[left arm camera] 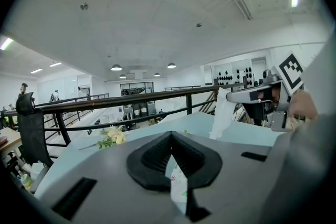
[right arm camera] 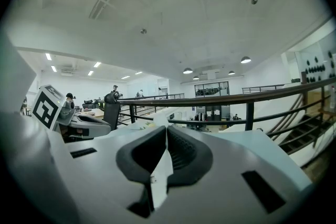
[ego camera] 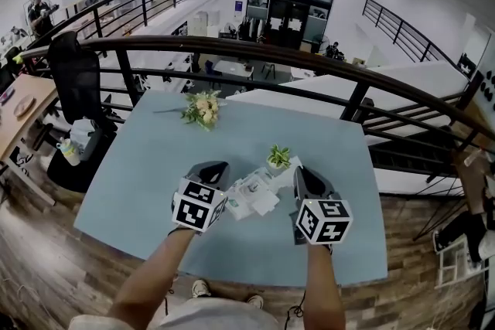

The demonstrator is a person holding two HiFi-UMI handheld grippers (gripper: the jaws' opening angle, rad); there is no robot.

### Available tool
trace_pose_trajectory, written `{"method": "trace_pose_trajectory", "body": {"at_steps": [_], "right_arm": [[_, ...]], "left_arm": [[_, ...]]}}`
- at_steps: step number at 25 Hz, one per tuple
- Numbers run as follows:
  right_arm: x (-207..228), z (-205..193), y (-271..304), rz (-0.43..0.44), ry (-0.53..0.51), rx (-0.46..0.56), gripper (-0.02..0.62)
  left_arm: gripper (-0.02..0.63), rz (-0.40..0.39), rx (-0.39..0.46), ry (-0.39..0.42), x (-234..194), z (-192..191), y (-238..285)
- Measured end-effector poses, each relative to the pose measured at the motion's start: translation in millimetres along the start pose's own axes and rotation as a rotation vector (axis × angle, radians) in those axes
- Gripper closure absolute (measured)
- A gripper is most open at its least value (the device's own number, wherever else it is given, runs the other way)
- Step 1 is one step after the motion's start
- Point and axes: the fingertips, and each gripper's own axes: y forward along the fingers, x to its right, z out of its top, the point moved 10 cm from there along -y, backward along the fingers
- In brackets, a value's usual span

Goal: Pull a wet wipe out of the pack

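The wet wipe pack (ego camera: 246, 191) lies on the pale blue table (ego camera: 155, 166) between my two grippers. My left gripper (ego camera: 220, 178) is shut on the pack; its printed edge (left arm camera: 177, 182) shows pinched between the jaws (left arm camera: 171, 140). My right gripper (ego camera: 298, 180) is shut on a white wet wipe (right arm camera: 160, 173), a strip of which sits between its jaws (right arm camera: 167, 132). In the left gripper view the right gripper (left arm camera: 262, 96) holds the wipe (left arm camera: 222, 113) hanging up off the table. The left gripper (right arm camera: 63, 115) shows at the left of the right gripper view.
A small potted plant (ego camera: 278, 157) stands just beyond the pack. A bunch of pale flowers (ego camera: 203, 108) lies near the table's far edge, with a dark railing (ego camera: 309, 62) behind it. A black chair (ego camera: 73, 77) stands off the table's left side.
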Motion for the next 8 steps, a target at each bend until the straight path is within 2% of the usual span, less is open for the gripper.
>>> {"method": "trace_pose_trajectory", "body": {"at_steps": [8], "right_arm": [[-0.5, -0.7, -0.3, 0.001, 0.002, -0.005, 0.586]], "left_arm": [[0.611, -0.003, -0.002, 0.000, 0.2, -0.6, 0.6]]}}
